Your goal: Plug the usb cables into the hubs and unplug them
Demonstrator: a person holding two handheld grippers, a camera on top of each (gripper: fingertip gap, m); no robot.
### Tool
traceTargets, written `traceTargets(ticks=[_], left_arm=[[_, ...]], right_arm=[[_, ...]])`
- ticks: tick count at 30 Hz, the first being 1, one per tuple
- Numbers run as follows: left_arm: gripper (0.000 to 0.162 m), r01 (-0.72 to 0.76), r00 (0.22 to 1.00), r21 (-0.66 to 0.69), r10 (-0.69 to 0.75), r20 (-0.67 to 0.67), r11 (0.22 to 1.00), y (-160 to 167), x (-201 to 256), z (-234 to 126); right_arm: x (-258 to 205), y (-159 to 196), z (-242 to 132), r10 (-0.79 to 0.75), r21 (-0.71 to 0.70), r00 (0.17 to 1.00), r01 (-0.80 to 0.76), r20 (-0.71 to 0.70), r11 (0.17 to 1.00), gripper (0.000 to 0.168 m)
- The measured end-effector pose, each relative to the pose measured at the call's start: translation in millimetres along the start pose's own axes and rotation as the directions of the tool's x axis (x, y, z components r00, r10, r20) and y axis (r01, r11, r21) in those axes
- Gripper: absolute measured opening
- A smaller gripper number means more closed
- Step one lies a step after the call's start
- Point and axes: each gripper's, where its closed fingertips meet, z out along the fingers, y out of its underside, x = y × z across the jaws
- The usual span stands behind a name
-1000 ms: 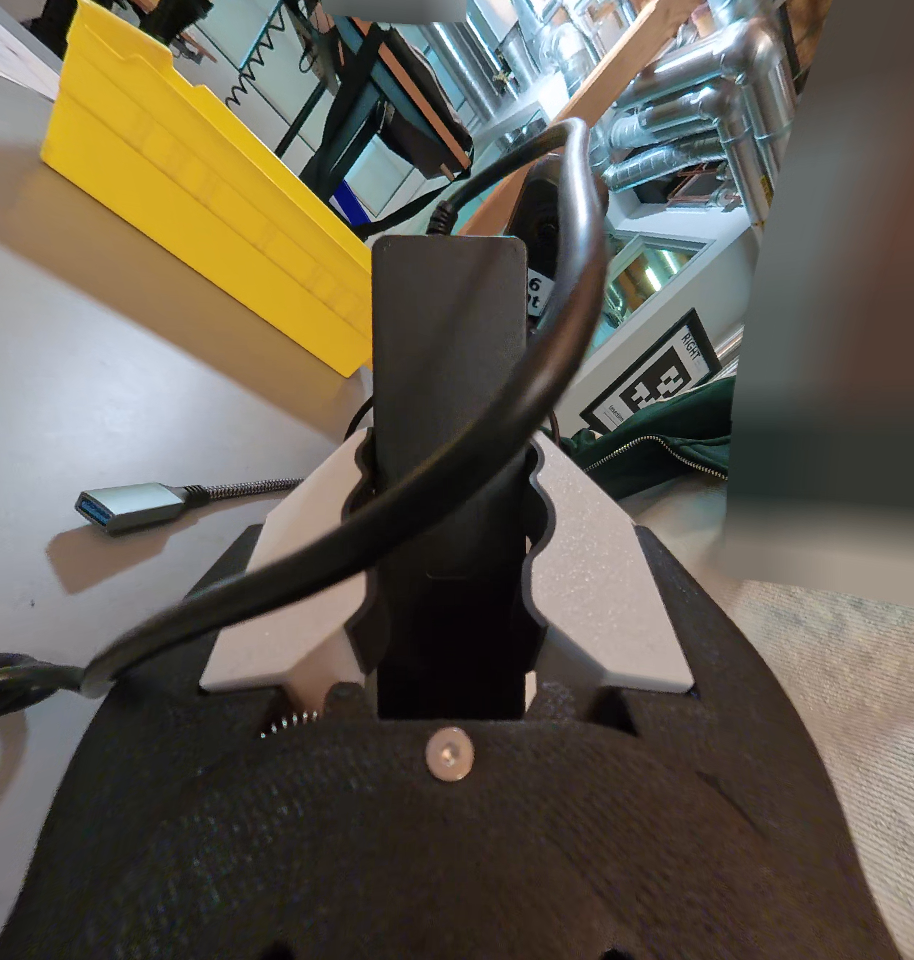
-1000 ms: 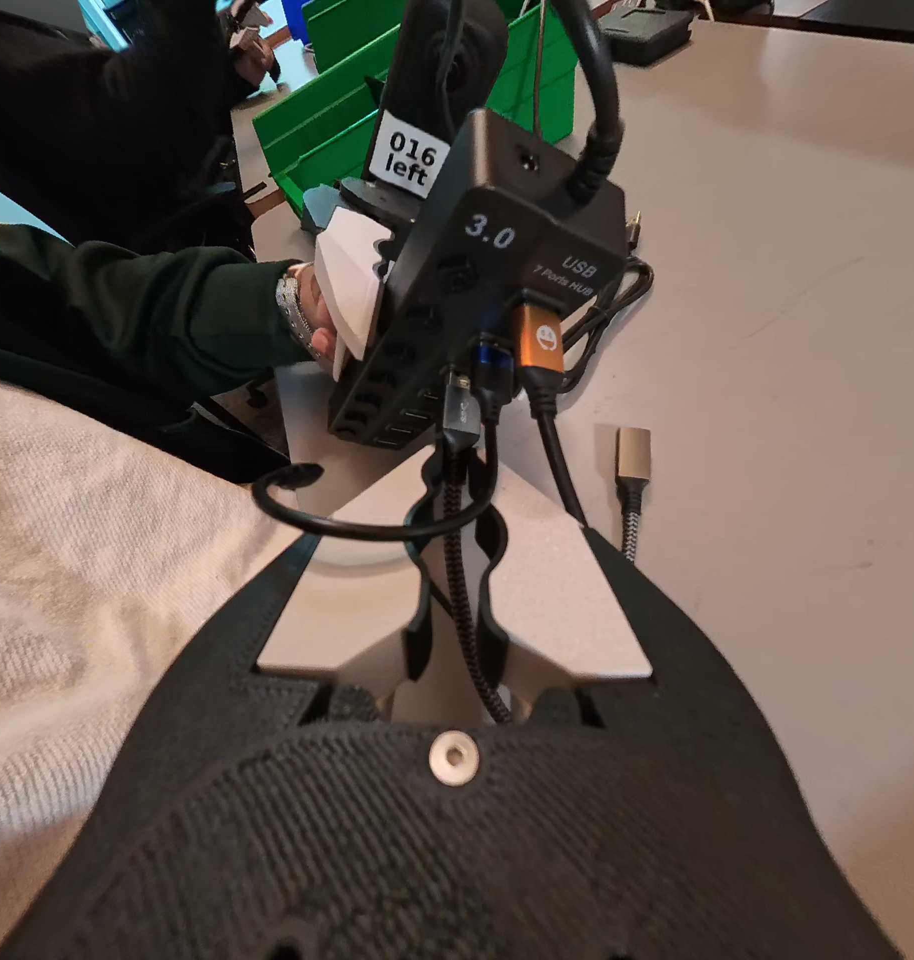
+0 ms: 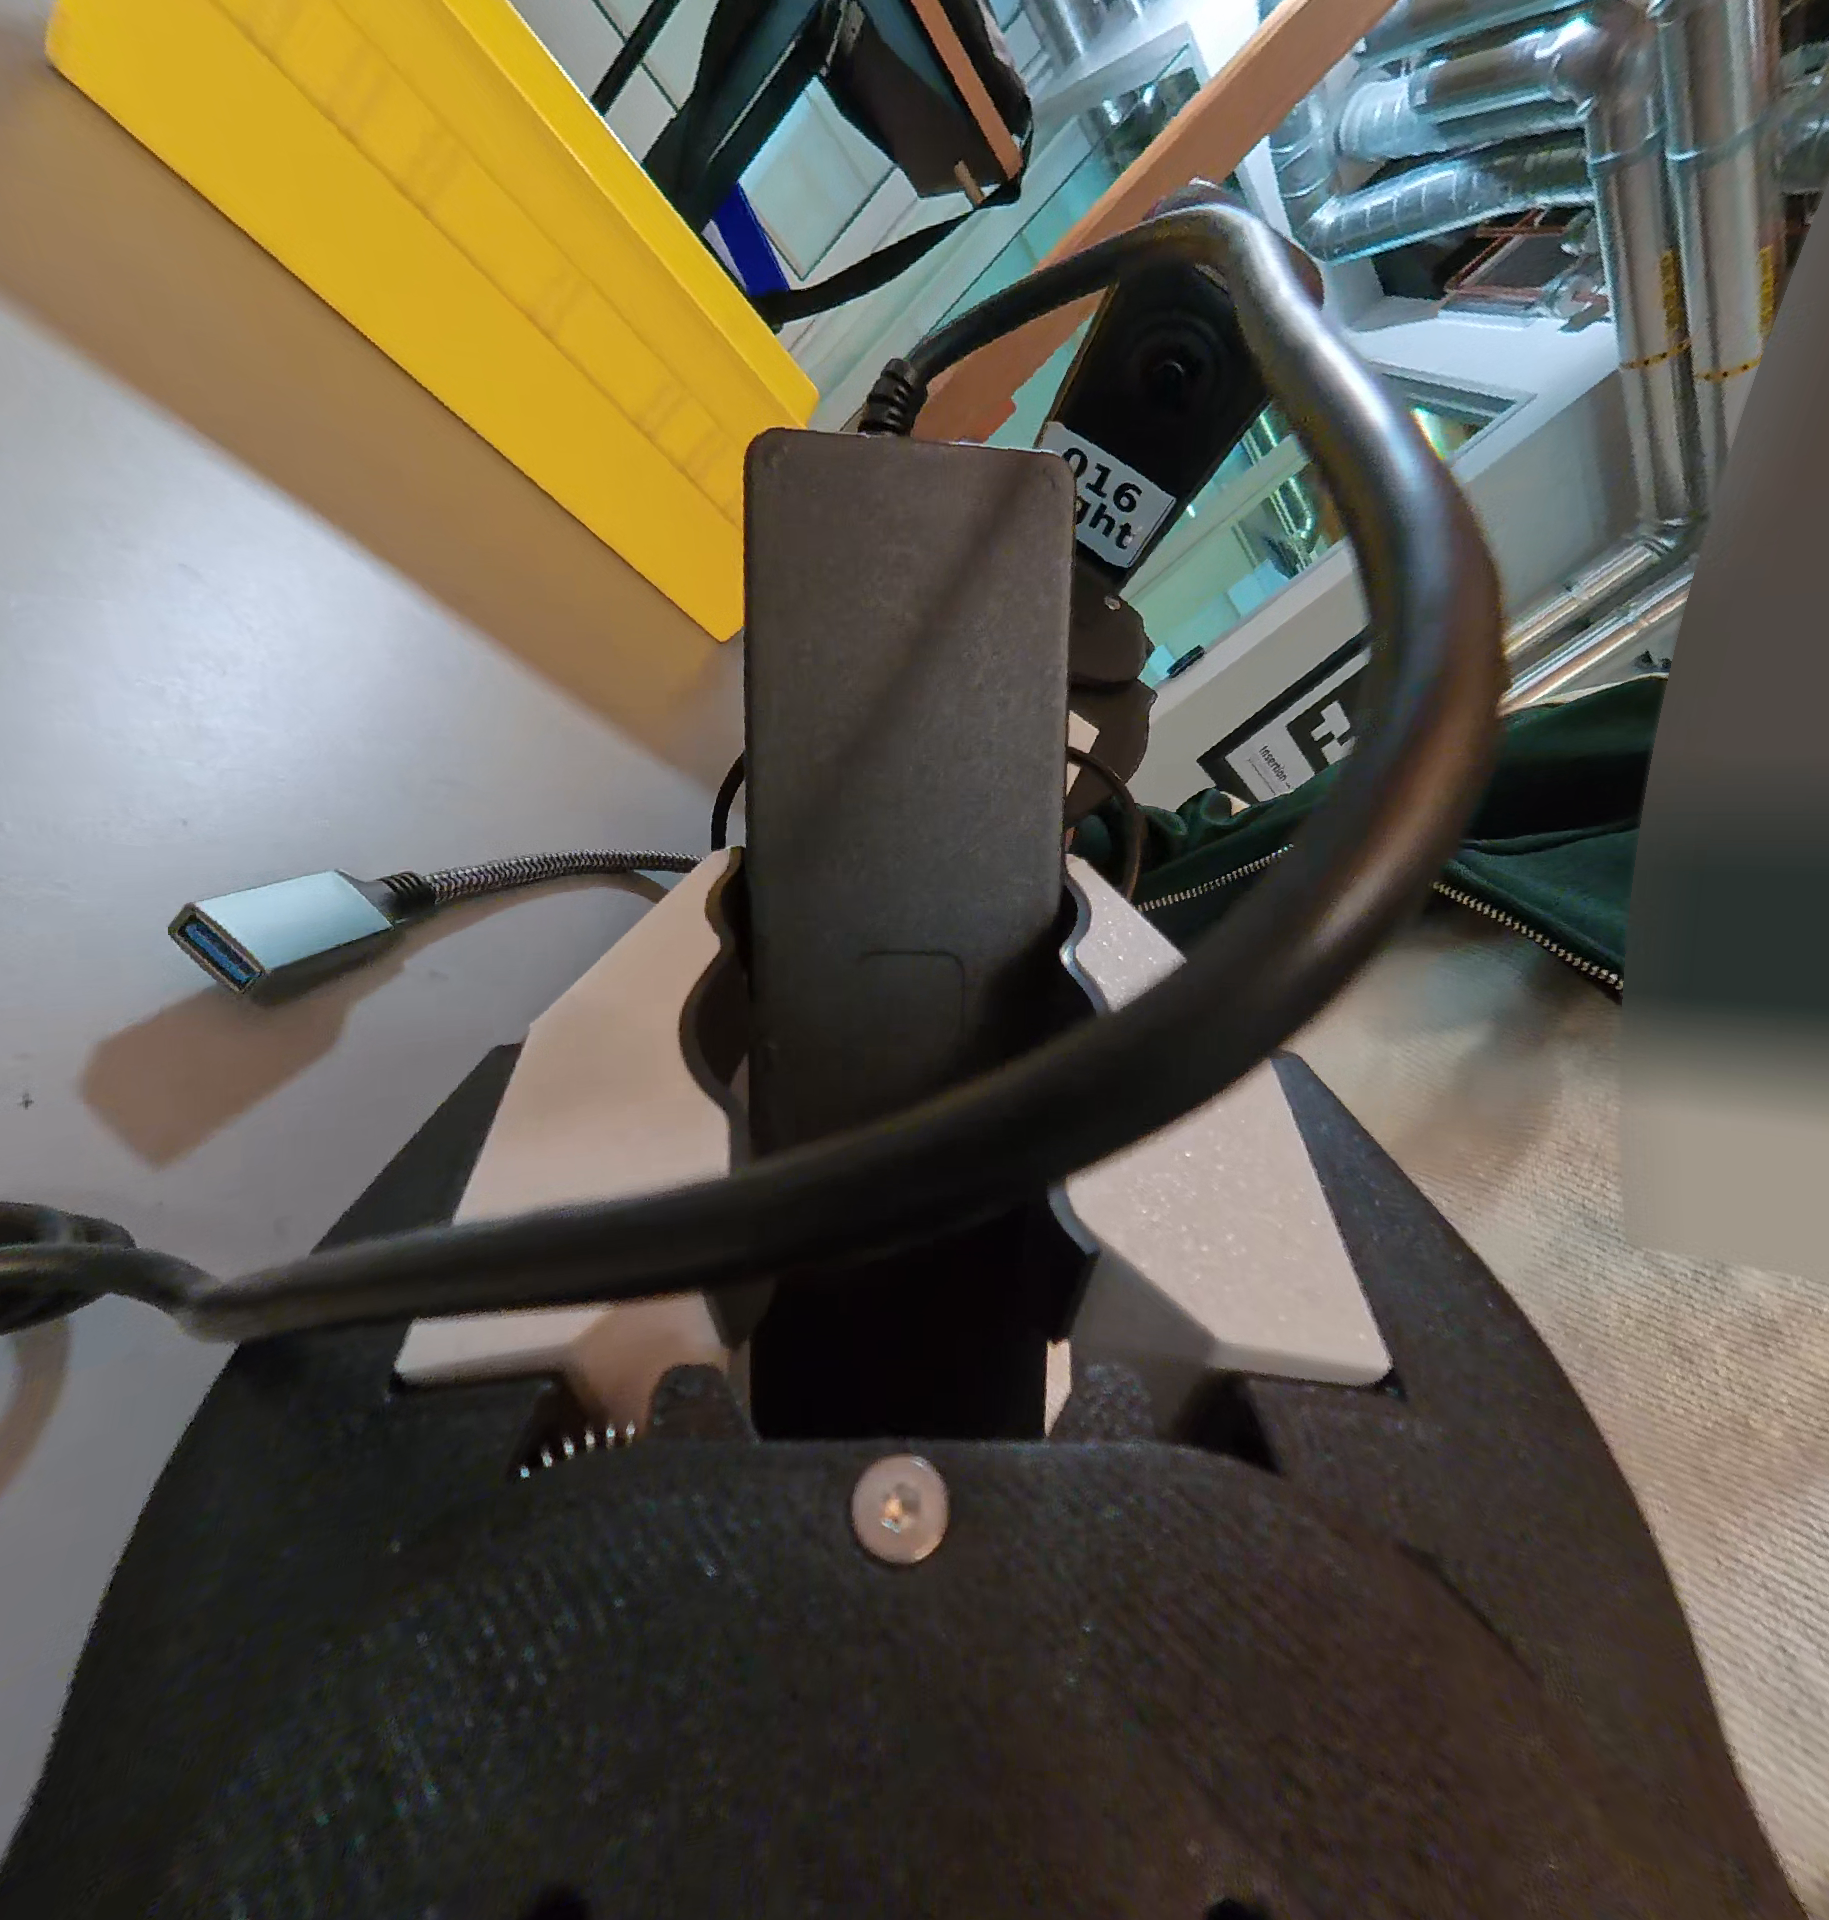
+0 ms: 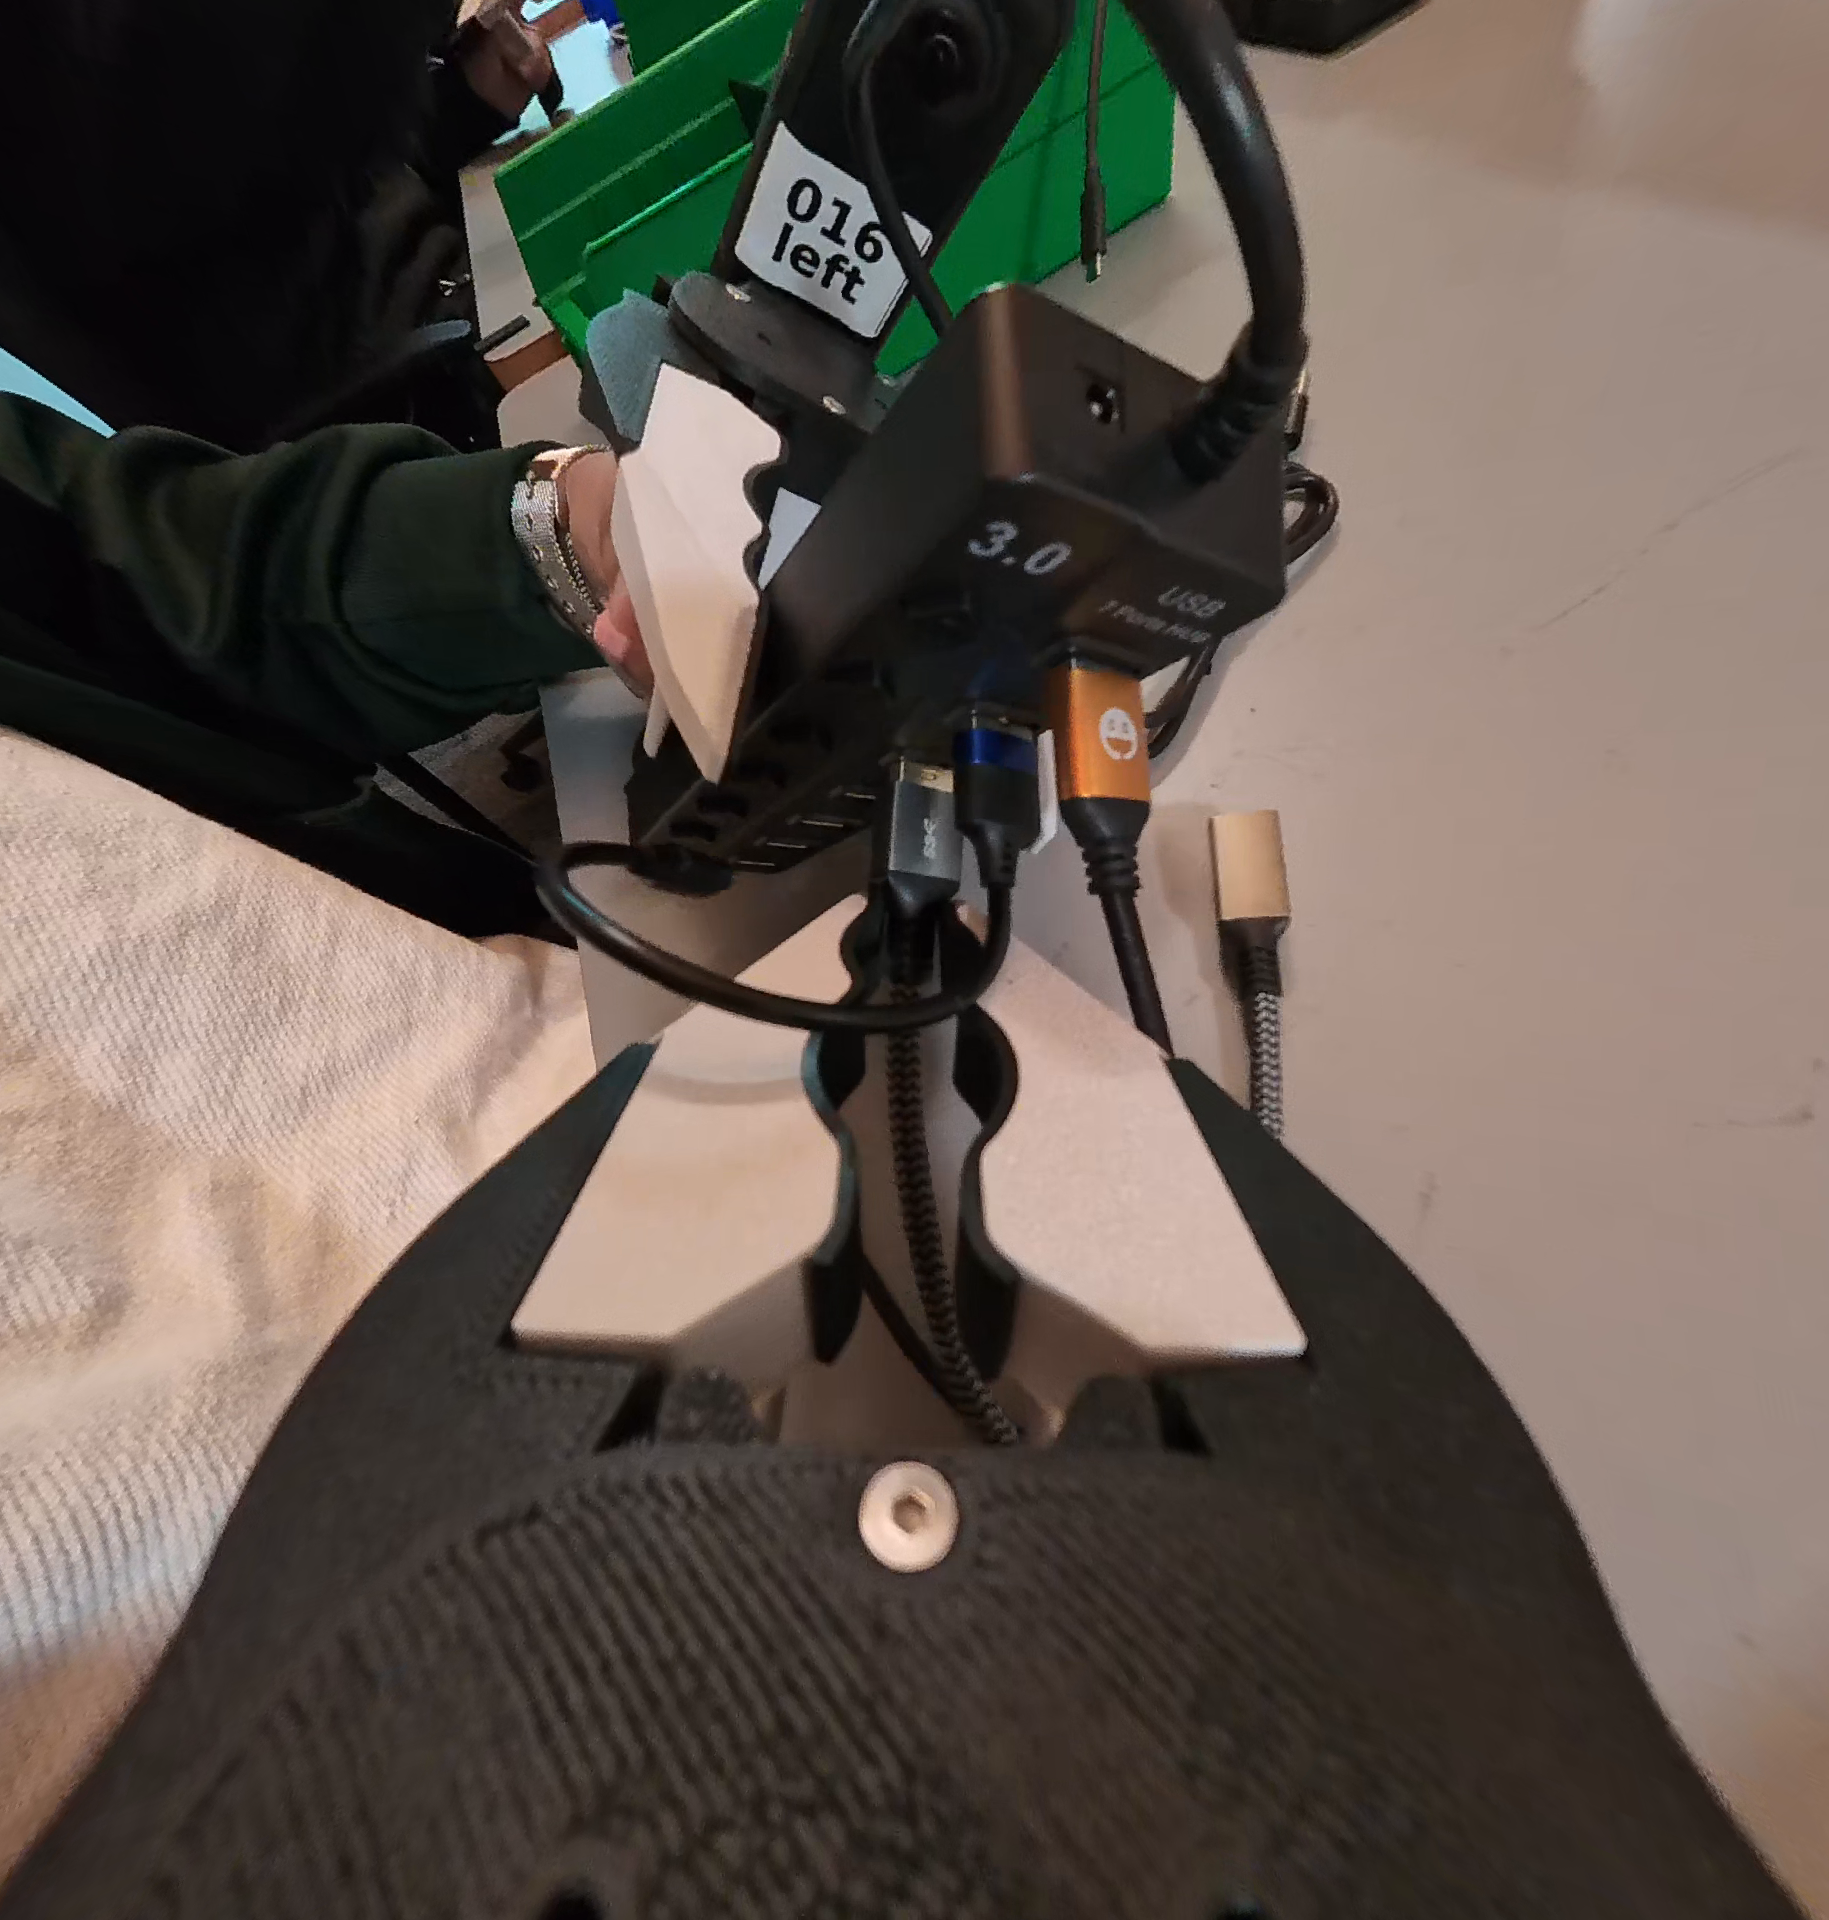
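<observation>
At twelve o'clock off the table (image 4: 1616,520), my left gripper (image 3: 905,904) clamps the black hub (image 3: 905,727) upright, ports presented to my right gripper (image 4: 915,935). That one seems pinched on the grey plug's braided cable (image 4: 915,1122), at the hub's six o'clock, for seating or pulling it.

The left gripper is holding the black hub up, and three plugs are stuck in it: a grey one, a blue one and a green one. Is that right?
Almost. The left gripper does hold the black hub, and three plugs sit in it, but none is green. Beside the grey plug and the blue plug is an orange plug. The right wrist view shows it.
</observation>
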Motion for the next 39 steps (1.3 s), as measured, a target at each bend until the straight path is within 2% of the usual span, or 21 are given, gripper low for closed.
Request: traceTargets(ticks=[11, 12, 13, 16, 25, 31, 39], left_arm=[[0.059, -0.011, 1.0, -0.017, 0.011, -0.001, 1.0, 3, 1, 2], [0.064, -0.011, 1.0, -0.001, 0.011, -0.006, 1.0, 1, 1, 2], [0.059, 0.0, 1.0, 0.024, 0.0, -0.025, 1.0, -1, 2, 1], [0.057, 0.02, 0.997, 0.079, -0.014, -0.081, 0.997, -8, 7, -1], [0.055, 0.078, 0.988, 0.124, -0.06, -0.14, 0.989, -13, 7, -3], [0.055, 0.077, 0.993, 0.14, -0.063, -0.103, 0.987, -14, 0, -4], [0.057, -0.059, 0.992, 0.152, 0.041, 0.121, 0.987, -17, -25, -8]], right_arm=[[3, -2, 1, 0.02, 0.021, 1.0, -0.02, -0.007, 1.0, 0.009], [3, -2, 1, 0.013, 0.021, 1.0, -0.012, -0.011, 1.0, 0.009], [3, -4, -1, 0.009, 0.026, 1.0, -0.009, -0.011, 1.0, 0.009], [3, -12, -5, 0.034, 0.081, 0.999, -0.035, 0.015, 0.996, 0.009], [5, -19, -11, 0.081, 0.149, 0.995, -0.089, 0.059, 0.985, 0.009], [11, -20, -14, 0.028, 0.148, 1.0, -0.025, -0.013, 0.989, 0.008], [28, -18, -16, 0.069, 0.159, 0.993, -0.054, -0.092, 0.986, 0.008]])
